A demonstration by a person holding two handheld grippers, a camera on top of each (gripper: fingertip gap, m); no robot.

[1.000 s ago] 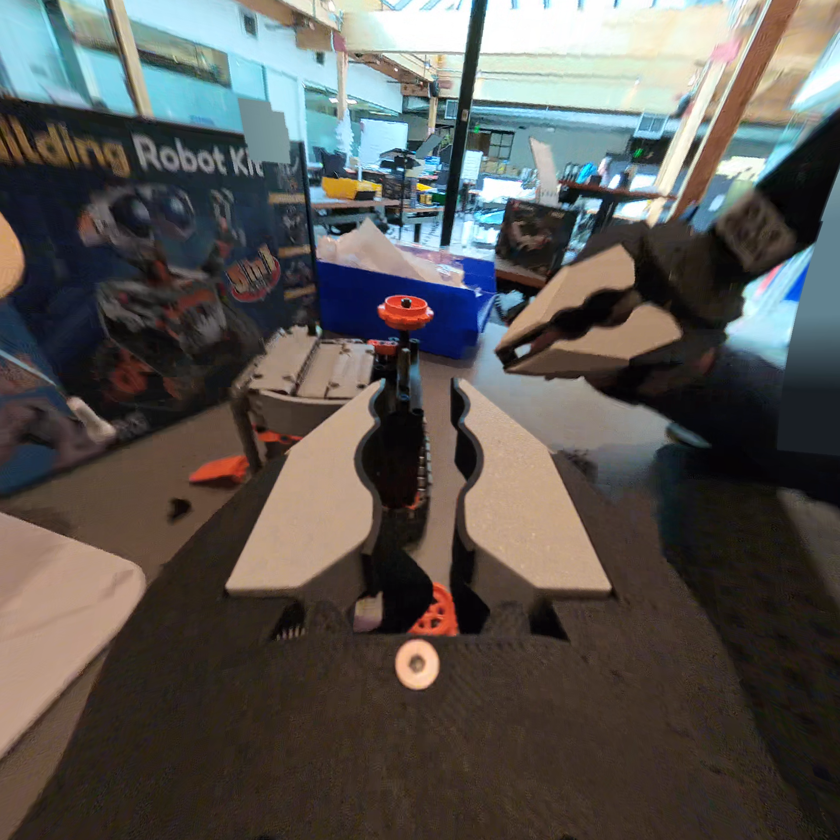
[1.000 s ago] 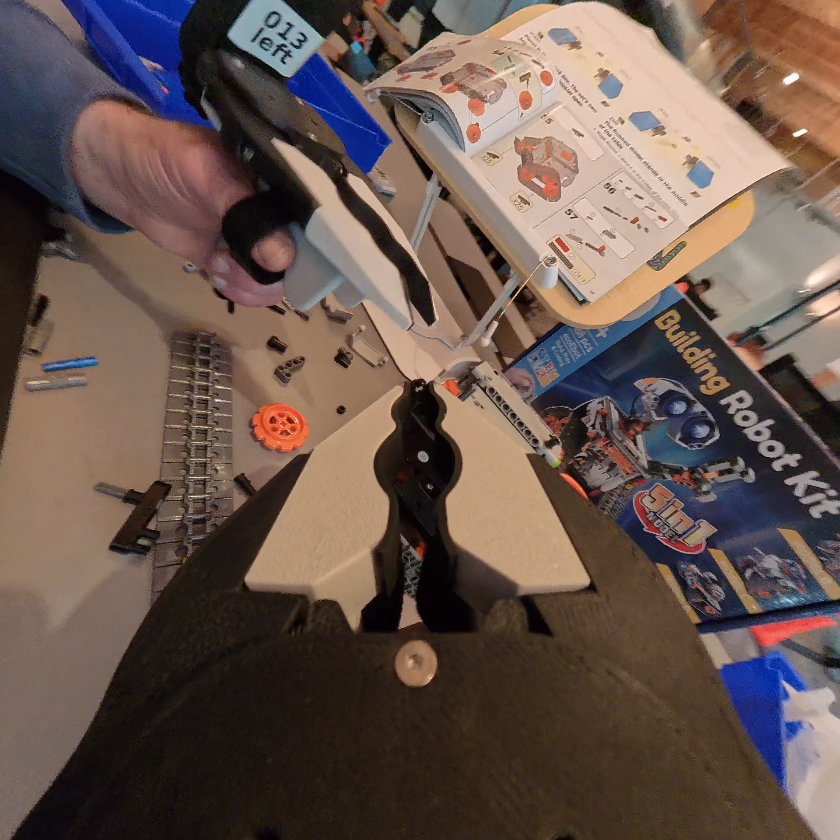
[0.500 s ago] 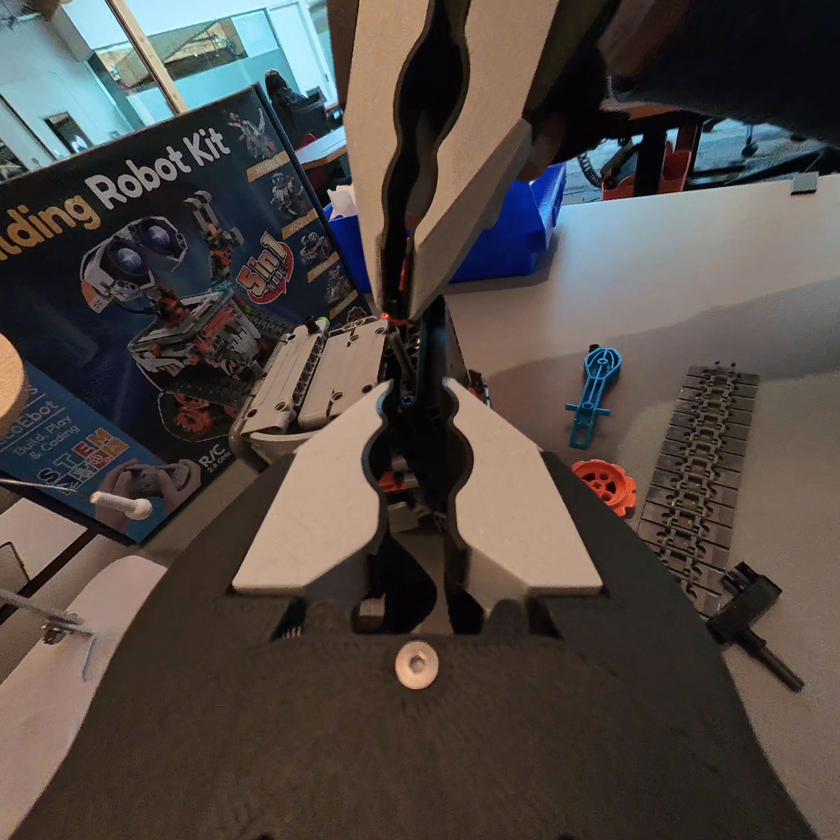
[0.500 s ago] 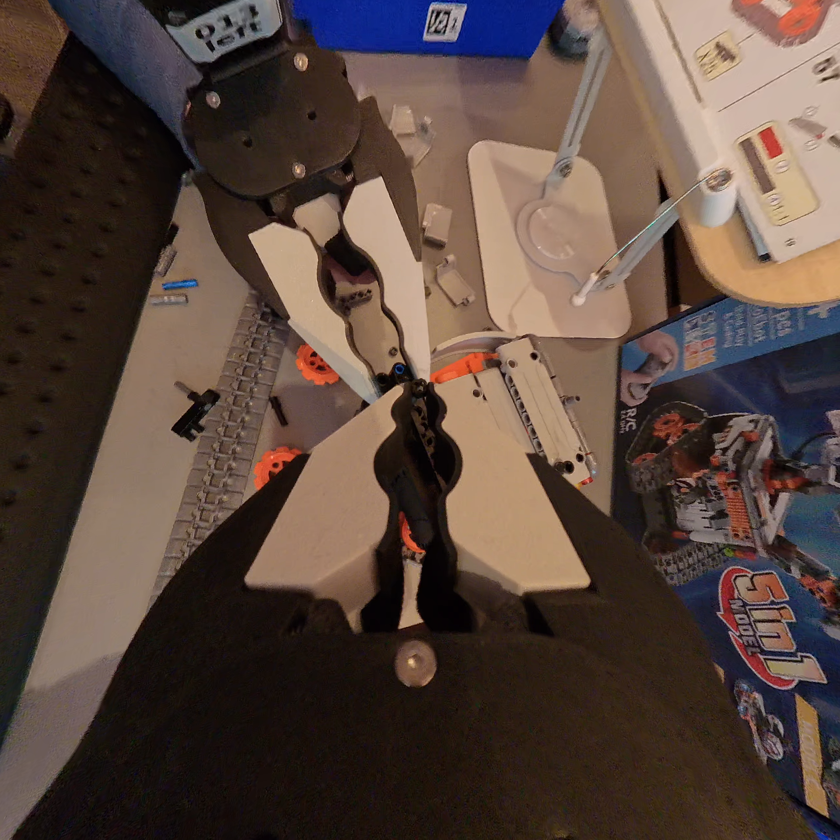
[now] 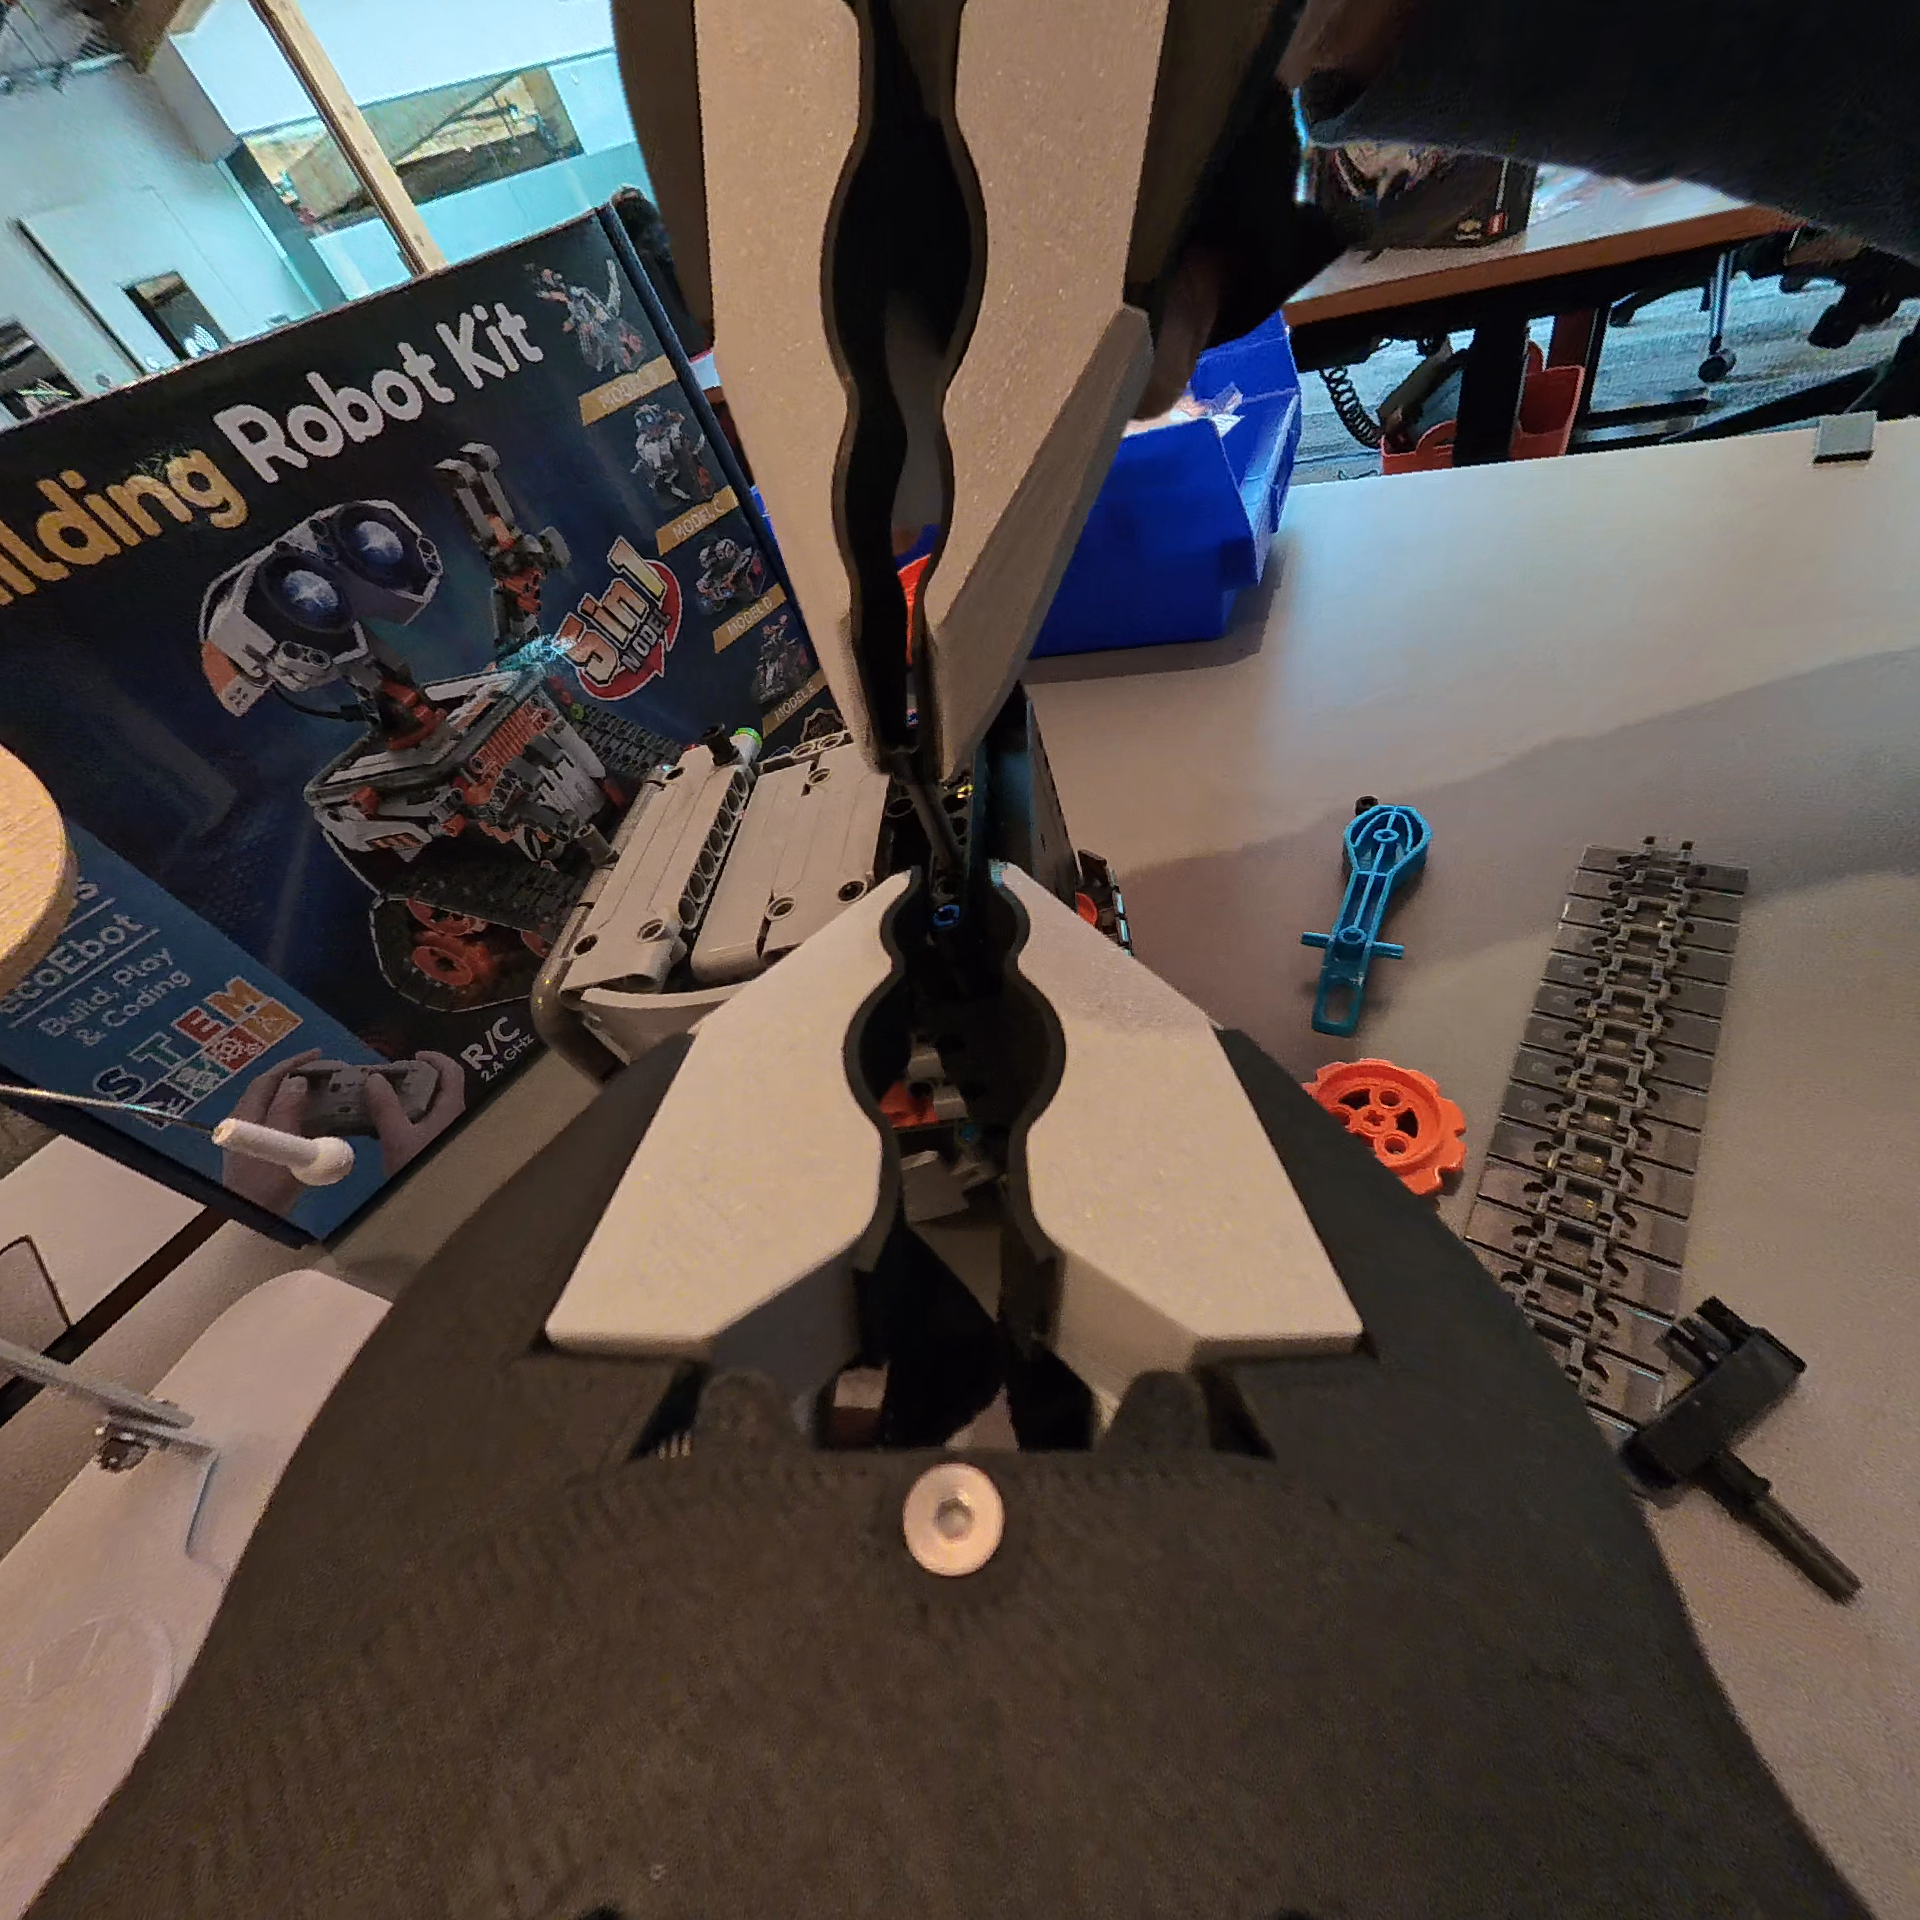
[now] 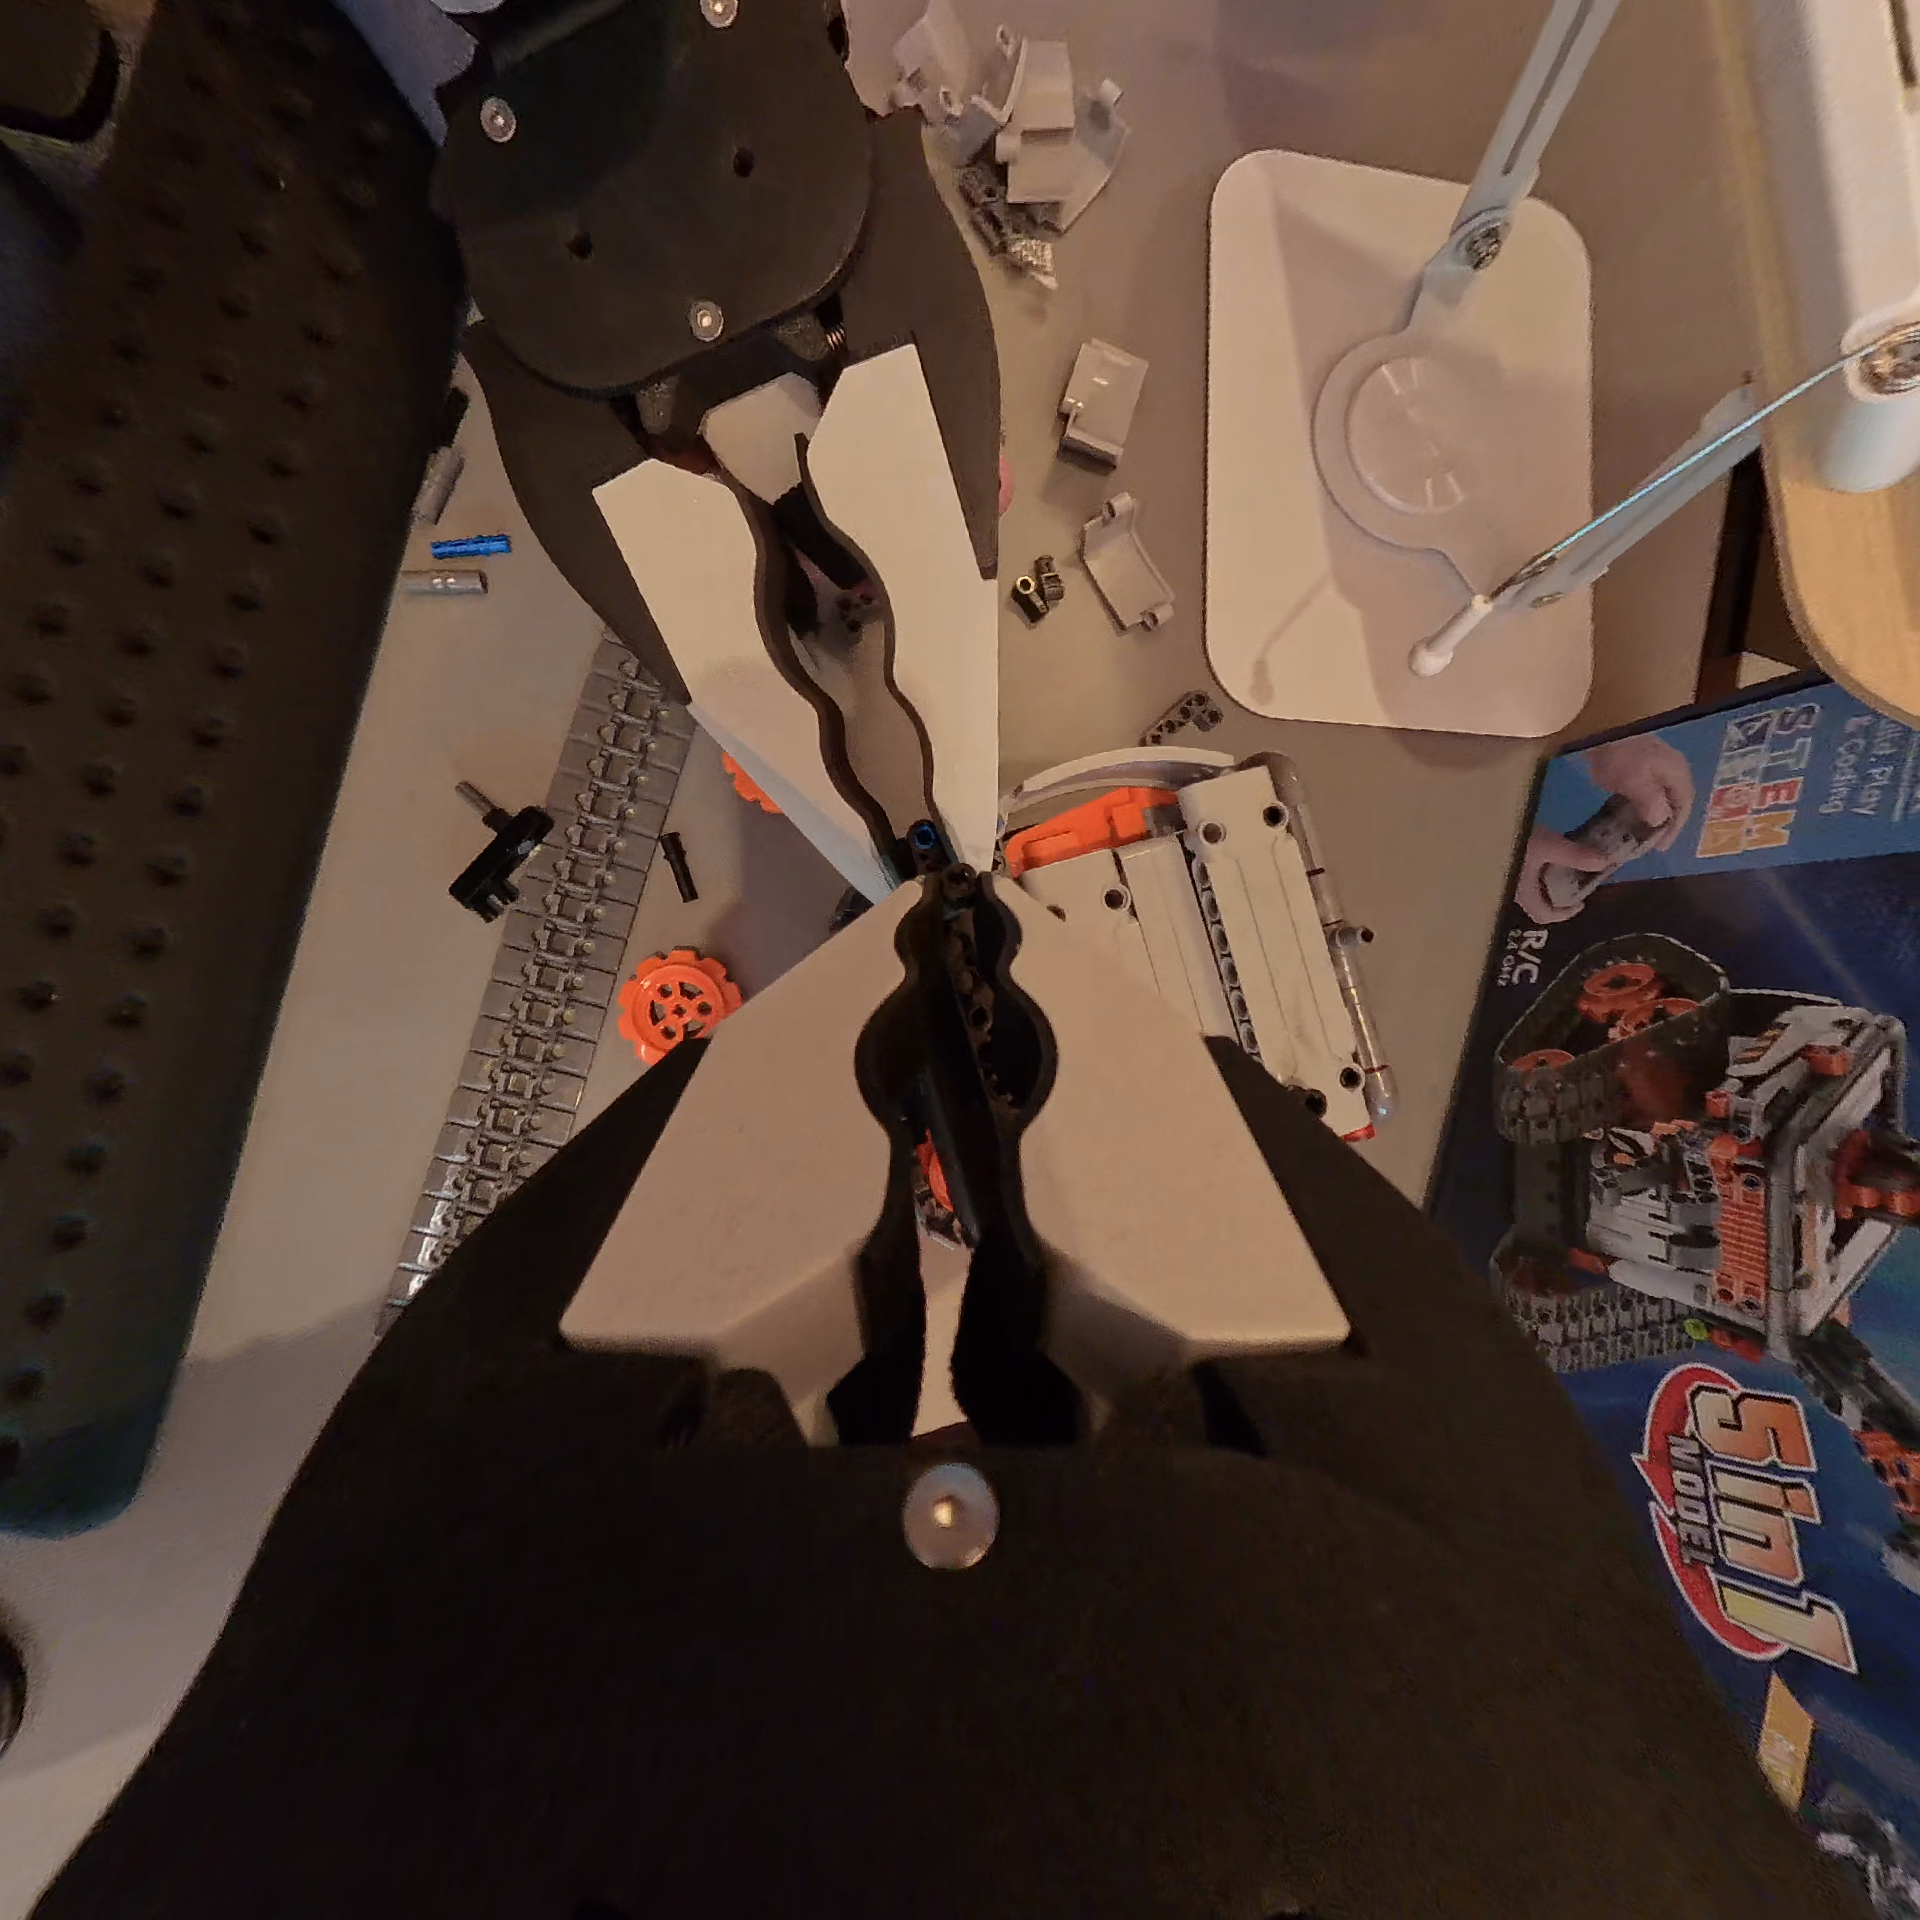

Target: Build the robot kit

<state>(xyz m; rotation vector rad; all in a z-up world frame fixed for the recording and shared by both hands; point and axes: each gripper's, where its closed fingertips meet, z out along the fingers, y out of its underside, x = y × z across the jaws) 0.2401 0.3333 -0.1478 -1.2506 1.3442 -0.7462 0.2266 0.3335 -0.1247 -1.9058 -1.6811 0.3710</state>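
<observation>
My left gripper (image 5: 951, 883) is shut on a black beam frame (image 5: 961, 821) with an orange and grey piece seen between its jaws. My right gripper (image 6: 956, 888) is shut on a black holed beam (image 6: 971, 1023) of the same build. The two grippers meet tip to tip. The right gripper (image 5: 912, 753) comes down from above in the left wrist view. The left gripper (image 6: 920, 847) comes in from the top in the right wrist view. A grey and orange model body (image 5: 748, 883) (image 6: 1226, 935) sits on the table just beside the tips.
A robot kit box (image 5: 312, 623) (image 6: 1714, 1143) lies beside the model. A grey track strip (image 5: 1600, 1091) (image 6: 561, 987), orange gears (image 5: 1387, 1122) (image 6: 675, 1003), a blue tool (image 5: 1361, 914), a black axle piece (image 5: 1725, 1403) and small grey parts lie around. A white stand base (image 6: 1392, 468) and blue bin (image 5: 1164, 540) stand behind.
Both grippers swung from level to pointing down at the table, and the right one came in tip to tip with the left. In the last half second they barely moved.
</observation>
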